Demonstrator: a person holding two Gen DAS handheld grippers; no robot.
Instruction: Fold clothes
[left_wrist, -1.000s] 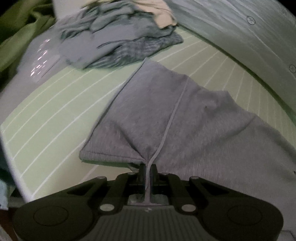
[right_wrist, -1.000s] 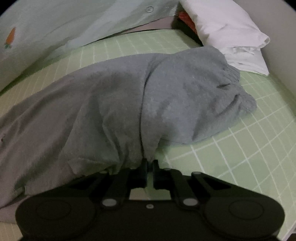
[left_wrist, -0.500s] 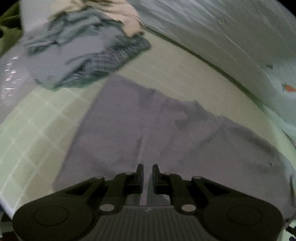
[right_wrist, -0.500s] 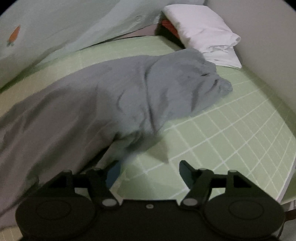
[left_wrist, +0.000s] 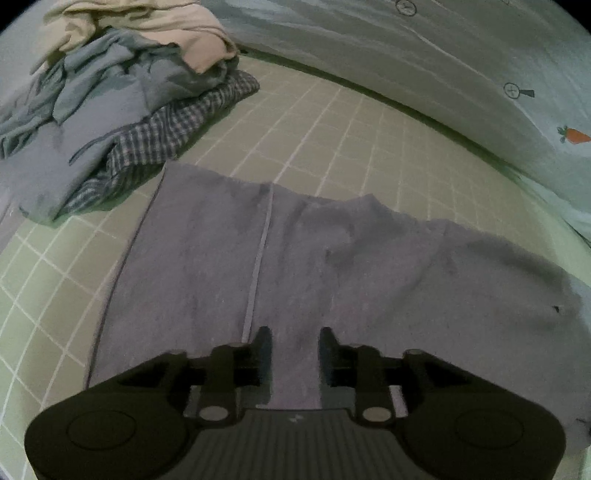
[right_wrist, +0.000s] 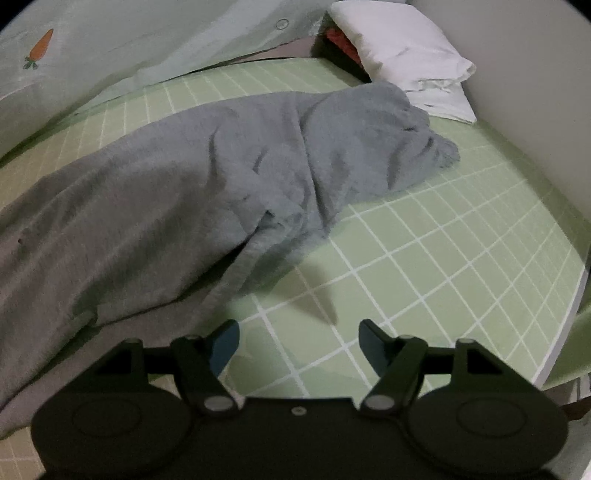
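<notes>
Both grippers have let go since a second ago: back then each one was pinched on an edge of the grey pants, and now the cloth is lying loose on the bed.

On my left gripper (left_wrist: 295, 341) the jaws sit a little apart with nothing between them, hovering right over the pants (left_wrist: 332, 266). From this view the fabric is spread fairly flat on the green grid sheet (left_wrist: 332, 122), with a pale seam running up from just left of the jaws. A pile of clothes (left_wrist: 122, 110) sits at the far left, checked fabric at the bottom, bluish stuff over it and something cream on top. Its near edge is just beside the pants' far left corner.

My right gripper (right_wrist: 299, 343) has its jaws spread wide, empty, over bare sheet (right_wrist: 443, 258) just right of the pants' near edge. In that view the pants (right_wrist: 221, 177) stretch from the left side up toward a white pillow (right_wrist: 406, 62) at the far end, and they're still pretty rumpled, with a fold of fabric bunched over itself in the middle. A pale quilt (right_wrist: 110, 48) with a little carrot on it runs along the far side of the bed.
</notes>
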